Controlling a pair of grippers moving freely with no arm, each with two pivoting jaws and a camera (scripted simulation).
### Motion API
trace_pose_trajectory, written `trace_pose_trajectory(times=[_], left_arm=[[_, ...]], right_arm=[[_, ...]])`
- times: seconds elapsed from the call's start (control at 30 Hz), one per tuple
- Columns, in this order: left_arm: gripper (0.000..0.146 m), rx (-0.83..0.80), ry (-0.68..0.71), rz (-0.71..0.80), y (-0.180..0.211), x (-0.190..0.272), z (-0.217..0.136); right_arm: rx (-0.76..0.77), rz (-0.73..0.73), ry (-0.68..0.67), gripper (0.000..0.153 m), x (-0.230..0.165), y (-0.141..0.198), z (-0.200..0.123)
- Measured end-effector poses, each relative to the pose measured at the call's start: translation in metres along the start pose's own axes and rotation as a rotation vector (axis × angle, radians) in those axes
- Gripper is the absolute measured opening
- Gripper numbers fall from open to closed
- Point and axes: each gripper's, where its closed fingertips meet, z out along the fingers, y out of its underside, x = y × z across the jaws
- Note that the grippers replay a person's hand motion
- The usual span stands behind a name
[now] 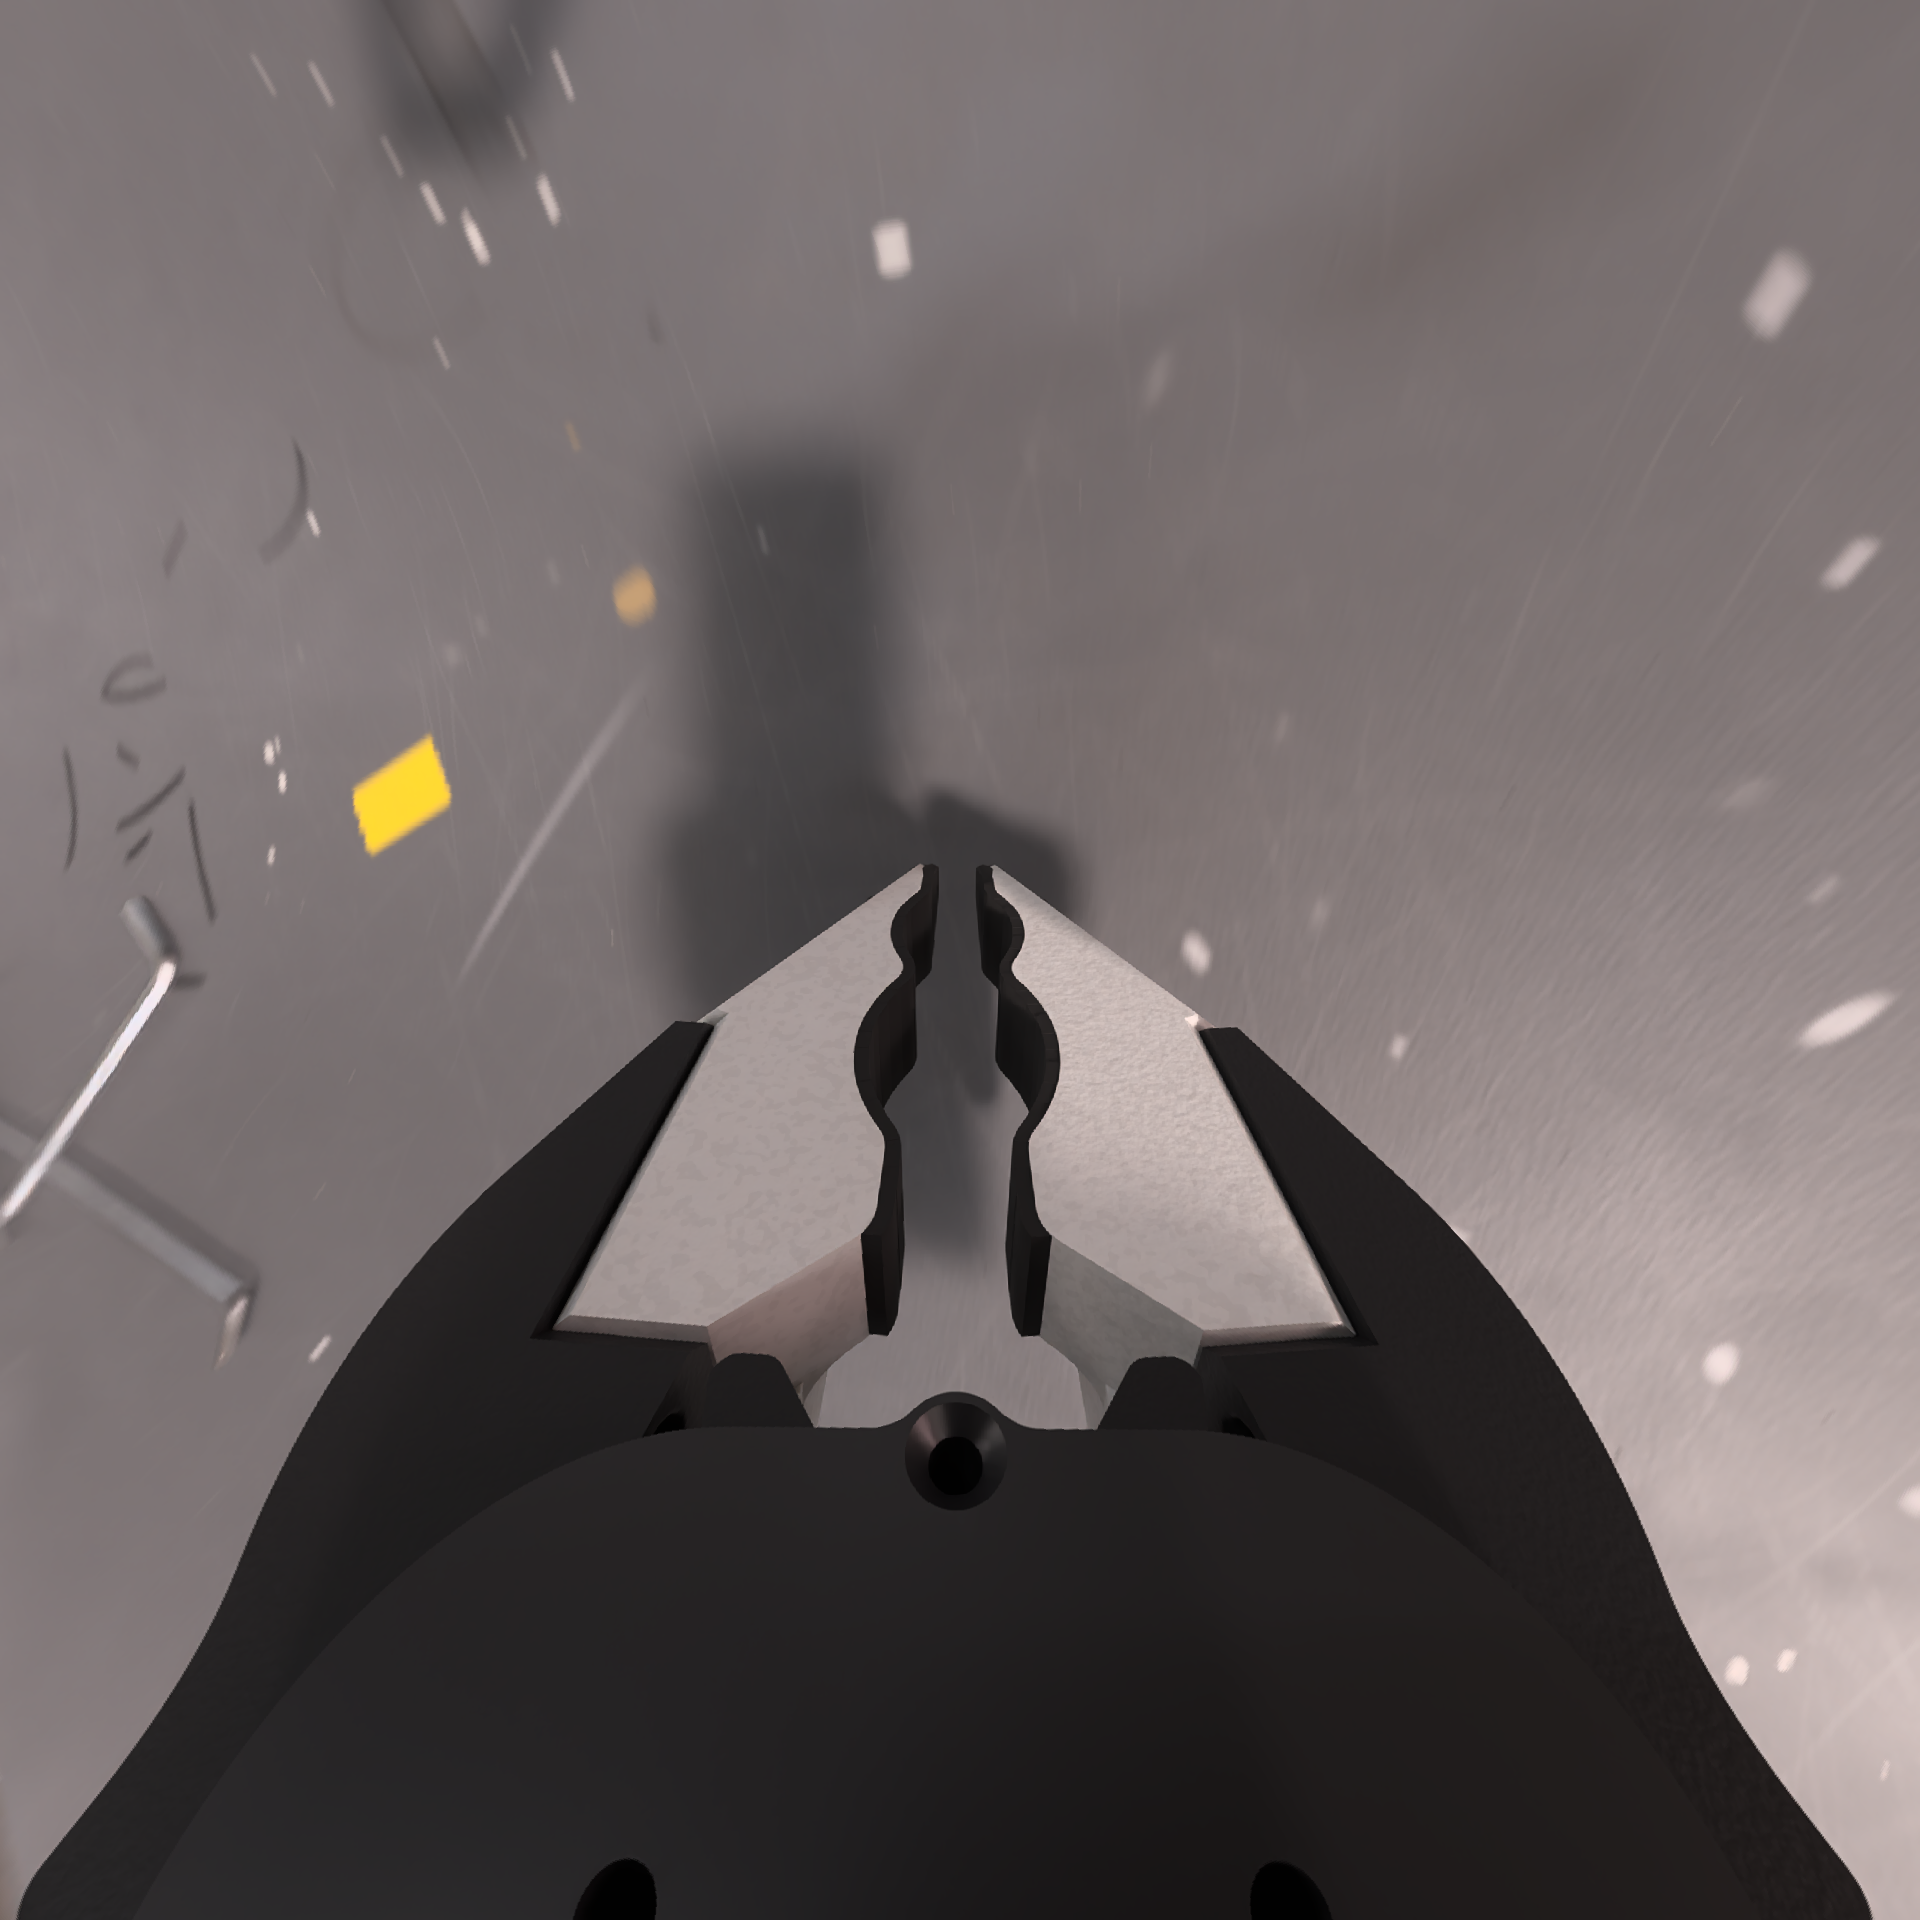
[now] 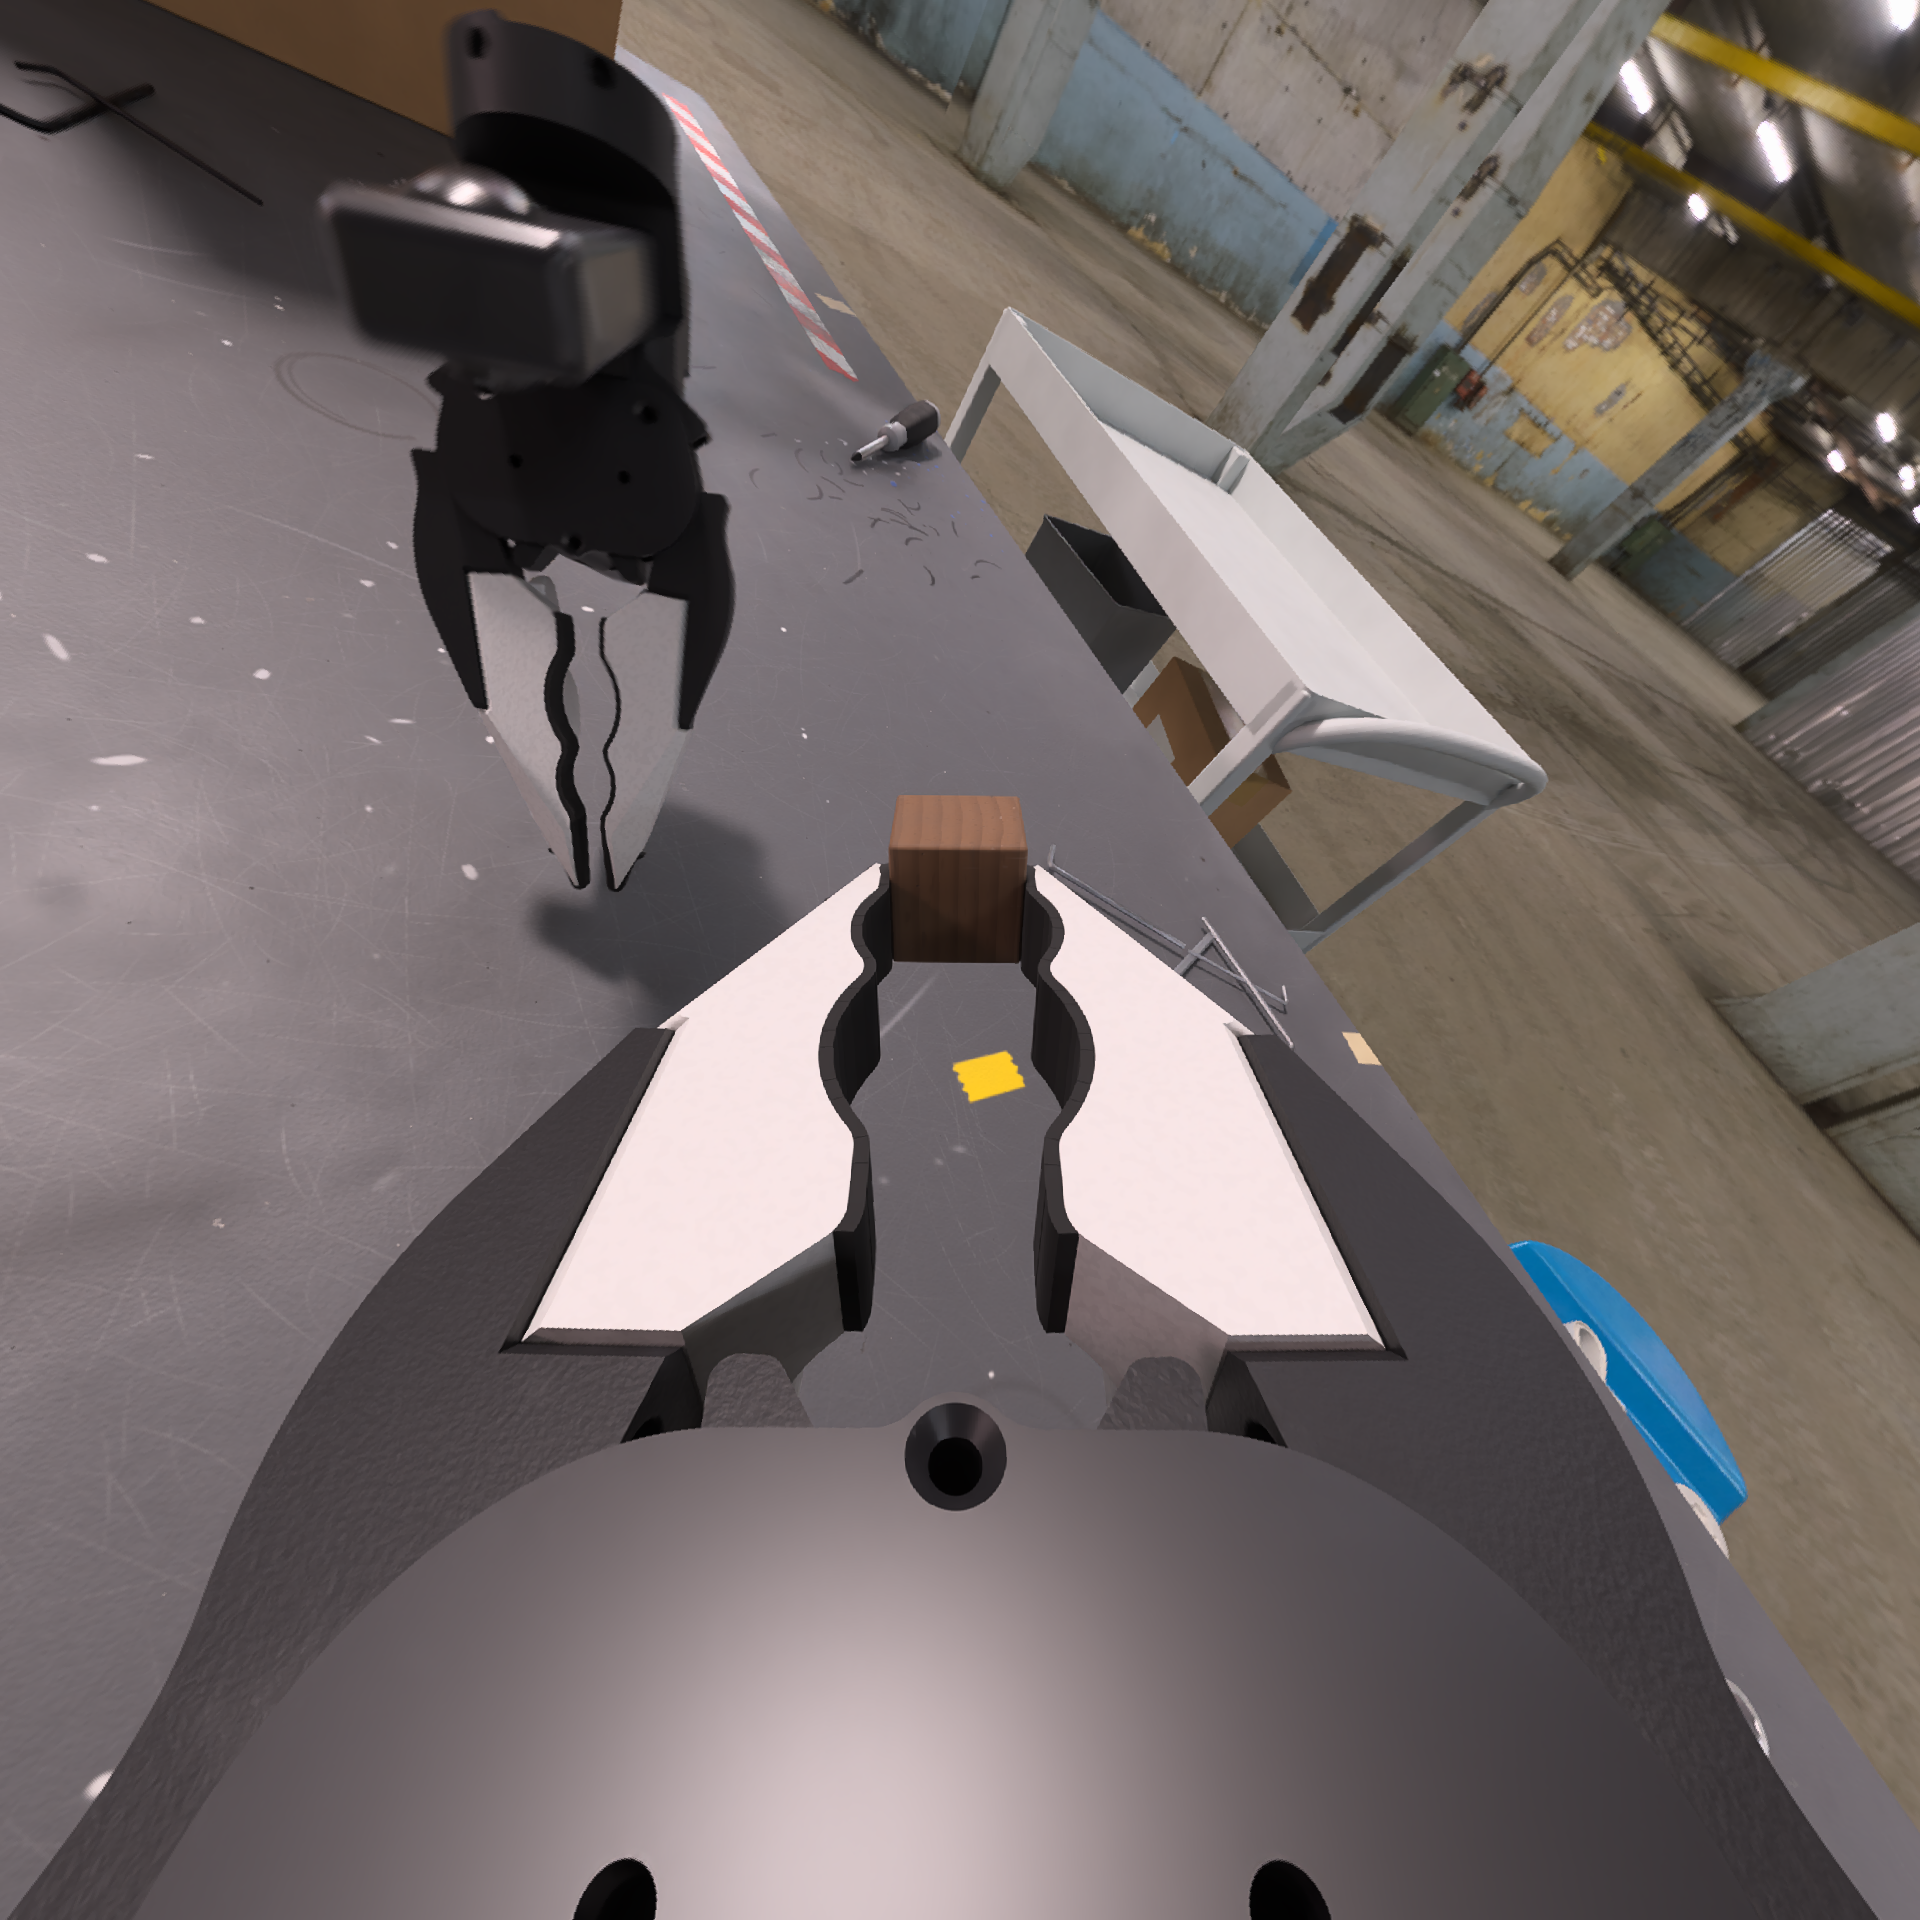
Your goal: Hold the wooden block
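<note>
In the right wrist view the brown wooden block (image 2: 957, 881) sits between the tips of my right gripper (image 2: 957, 914), which is shut on it and holds it above the dark grey table (image 2: 208, 987). My left gripper (image 2: 594, 883) shows farther off to the left, pointing down, jaws nearly together and empty, just above the table. In the left wrist view my left gripper (image 1: 957, 883) is shut with nothing between its fingers, close over the table (image 1: 1455, 623). The block does not show in that view.
A yellow tape patch (image 2: 989, 1075) lies on the table under my right gripper and shows in the left wrist view (image 1: 402, 793). Hex keys (image 1: 104, 1091) lie at left. A screwdriver bit (image 2: 896, 428), a white bench (image 2: 1247, 582) and a blue object (image 2: 1631, 1371) are by the table's right edge.
</note>
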Motion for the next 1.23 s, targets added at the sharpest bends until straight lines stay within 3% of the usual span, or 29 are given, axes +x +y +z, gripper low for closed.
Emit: trace_pose_trajectory(times=[0.13,0.27,0.37,0.6,0.73,0.9,1.1,1.17,1.23], left_arm=[[0.016,0.343,0.059,-0.290,-0.044,-0.017,-0.013],[0.021,0.202,-0.097,-0.504,-0.036,-0.028,-0.006],[0.028,0.143,-0.060,-0.667,-0.052,0.000,0.007],[0.076,0.043,-0.141,-0.809,-0.071,0.017,0.048],[0.076,-0.068,-0.238,-0.700,-0.058,0.010,0.055],[0.056,-0.112,-0.111,-0.424,-0.055,0.026,0.045],[0.051,-0.091,0.084,-0.161,-0.031,0.066,0.008],[0.053,-0.033,0.165,-0.269,-0.027,0.078,-0.008],[0.060,0.072,0.156,-0.467,-0.031,0.074,-0.021]], right_arm=[[0.003,0.011,0.001,0.023,0.002,0.002,-0.001],[0.000,0.028,0.007,0.023,0.006,0.005,-0.001],[-0.012,0.038,0.023,0.023,0.010,0.007,-0.002],[-0.028,0.044,0.042,0.023,0.011,0.008,-0.002],[-0.029,0.035,0.042,0.023,0.010,0.007,-0.003],[-0.033,0.039,0.044,0.023,0.011,0.010,-0.005],[-0.023,0.058,0.034,0.023,0.012,0.012,-0.005],[-0.025,0.059,0.033,0.023,0.012,0.012,-0.004],[-0.027,0.054,0.034,0.023,0.011,0.012,-0.004]])
